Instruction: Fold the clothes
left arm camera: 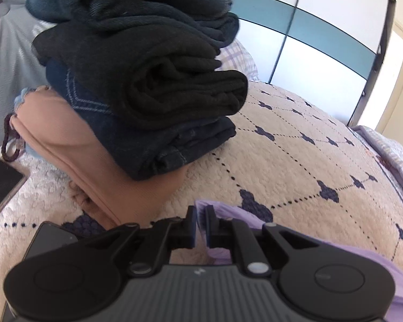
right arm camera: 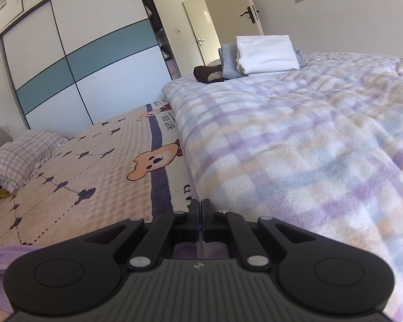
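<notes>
Both tools pinch the thin lilac cotton garment (left arm camera: 357, 263) just beside the stack of folded dark clothes (left arm camera: 137, 86) on the bed: left tool (left arm camera: 200, 224) and right tool (right arm camera: 200, 212) clamp separate edges, likely to spread it for folding.

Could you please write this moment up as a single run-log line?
left gripper: shut on lilac garment | right gripper: shut on lilac garment | folded stack: on bed, ahead of left gripper

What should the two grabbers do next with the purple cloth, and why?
Probably lay it flat on the bedspread beside the stack of folded clothes. The left gripper pinches the purple cloth; the right gripper is shut with purple beneath, and bare bedspread lies ahead.
</notes>
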A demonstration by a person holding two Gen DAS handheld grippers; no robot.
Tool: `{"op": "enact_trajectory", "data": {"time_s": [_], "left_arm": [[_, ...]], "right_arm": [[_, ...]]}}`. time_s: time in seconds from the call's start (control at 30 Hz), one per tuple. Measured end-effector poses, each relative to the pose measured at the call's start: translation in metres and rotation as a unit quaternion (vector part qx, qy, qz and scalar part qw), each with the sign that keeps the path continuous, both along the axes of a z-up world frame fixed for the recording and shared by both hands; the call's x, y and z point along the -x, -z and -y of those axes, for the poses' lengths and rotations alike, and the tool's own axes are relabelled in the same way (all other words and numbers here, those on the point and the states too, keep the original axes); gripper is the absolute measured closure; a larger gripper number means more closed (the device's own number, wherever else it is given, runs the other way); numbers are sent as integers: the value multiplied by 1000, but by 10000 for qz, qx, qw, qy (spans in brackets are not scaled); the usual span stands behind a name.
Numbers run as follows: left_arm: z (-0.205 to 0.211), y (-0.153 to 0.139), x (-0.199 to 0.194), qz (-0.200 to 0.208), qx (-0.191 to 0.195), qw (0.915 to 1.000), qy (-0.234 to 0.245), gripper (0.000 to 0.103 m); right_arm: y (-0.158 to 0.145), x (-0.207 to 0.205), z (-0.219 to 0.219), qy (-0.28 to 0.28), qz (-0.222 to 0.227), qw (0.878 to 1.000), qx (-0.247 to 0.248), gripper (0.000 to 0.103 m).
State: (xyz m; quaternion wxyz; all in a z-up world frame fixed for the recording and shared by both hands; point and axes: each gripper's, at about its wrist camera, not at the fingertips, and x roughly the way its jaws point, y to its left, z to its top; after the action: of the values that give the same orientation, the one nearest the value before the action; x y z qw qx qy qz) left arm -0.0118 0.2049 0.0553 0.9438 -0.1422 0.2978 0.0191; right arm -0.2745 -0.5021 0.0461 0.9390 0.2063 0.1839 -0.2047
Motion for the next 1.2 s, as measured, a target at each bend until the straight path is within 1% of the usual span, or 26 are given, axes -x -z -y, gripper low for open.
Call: {"op": "enact_trajectory", "data": {"time_s": [0.03,0.07,0.1,0.13,0.2,0.27,0.33,0.4,0.47,0.53,0.6,0.67,0.73,0.8,0.87,0.93,1.0,1.07,1.13,1.2], "left_arm": [[-2,1,1,-15,-39,10000,-75,101],[-3,1,3,-37,-136,9998,-170,103],[-6,2,4,-67,-227,9994,-254,103],[-9,1,6,-70,-232,9992,-314,103],[-16,-1,11,-36,-113,9991,-399,103],[-12,-2,15,-75,-72,9995,-283,103],[-4,-2,18,-144,-75,9998,-103,101],[6,-3,20,-208,-139,9997,51,101],[12,-5,22,-226,-98,9996,151,98],[17,-10,23,-208,-19,9995,223,96],[21,-14,25,-184,35,9994,276,90],[26,-18,25,-223,113,9992,311,80],[31,-19,27,-255,234,9988,357,79],[36,-18,28,-354,404,9975,467,76],[41,-13,27,-637,684,9944,483,74],[42,-11,27,-846,1012,9904,402,73],[40,-12,33,-828,1284,9878,299,68],[39,-13,37,-807,1408,9865,240,57],[40,-11,33,-863,1457,9853,234,51],[41,-5,24,-988,1528,9832,140,49]], "right_arm": [[2,2,-2,-19,-26,10000,39,101],[2,4,-3,-33,-38,10000,79,101],[3,7,-3,-43,-46,9999,112,101],[3,10,-4,-53,-54,9999,146,101],[5,13,-4,-204,-123,9996,173,101],[7,15,-7,-396,-237,9985,281,101],[9,16,-17,-595,-432,9954,611,101],[7,17,-25,-616,-579,9926,871,100],[2,18,-30,-520,-656,9911,1040,96],[-7,16,-38,-448,-628,9896,1214,83],[-18,14,-51,-501,-492,9877,1400,72],[-29,8,-69,-750,-311,9841,1578,69],[-38,-2,-91,-1198,-192,9786,1664,67],[-39,-18,-113,-1710,-168,9711,1659,66],[-36,-39,-139,-2249,-216,9605,1625,66],[-31,-58,-167,-2661,-286,9467,1795,66],[-29,-72,-192,-2998,-260,9342,1914,66],[-29,-83,-212,-3296,-192,9245,1905,66],[-28,-91,-227,-3533,-168,9159,1895,66],[-26,-97,-237,-3663,-182,9108,1899,66]]}}
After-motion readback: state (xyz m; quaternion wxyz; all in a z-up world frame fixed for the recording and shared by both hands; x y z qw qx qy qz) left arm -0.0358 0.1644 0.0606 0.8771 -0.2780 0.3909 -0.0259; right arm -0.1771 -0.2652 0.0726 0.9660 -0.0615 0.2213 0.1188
